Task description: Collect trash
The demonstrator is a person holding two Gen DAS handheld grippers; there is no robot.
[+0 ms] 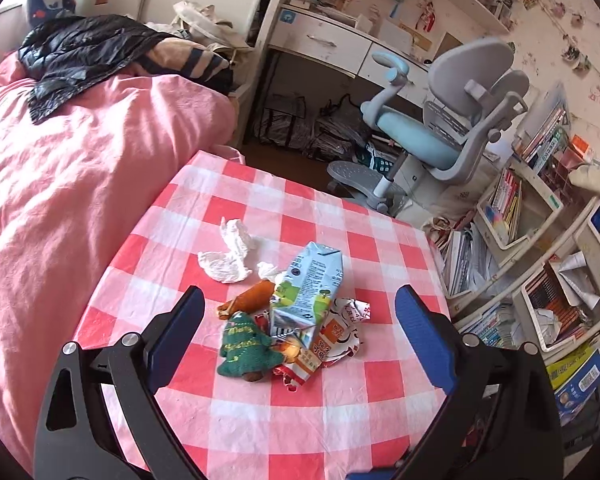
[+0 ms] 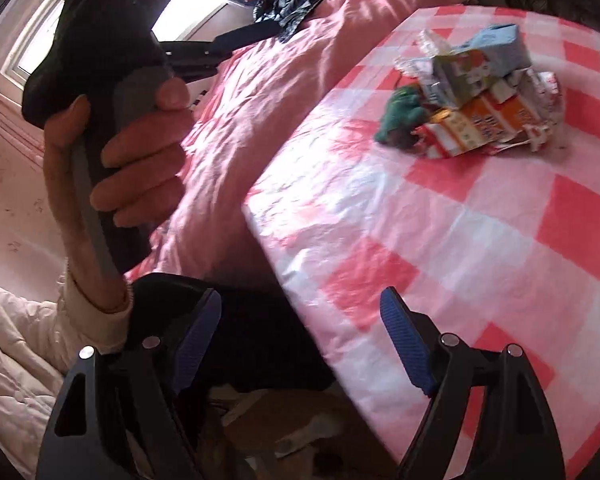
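Trash pile lies mid-tabletop (image 1: pixel 236 432): blue milk carton (image 1: pixel 312 288) leaning on flattened orange carton (image 1: pixel 324 354), crumpled tissues (image 1: pixel 230 258) just beside.

Left gripper (image 1: pixel 296 332) hovers over pile, jaws wide, nothing held. Right gripper (image 2: pixel 300 344) at tabletop edge, jaws apart, empty.

Risks judged:
- green knitted Christmas tree (image 1: pixel 248 346), touching the cartons, could be taken as trash
- leaning carton could be toppled by a one-sided grip
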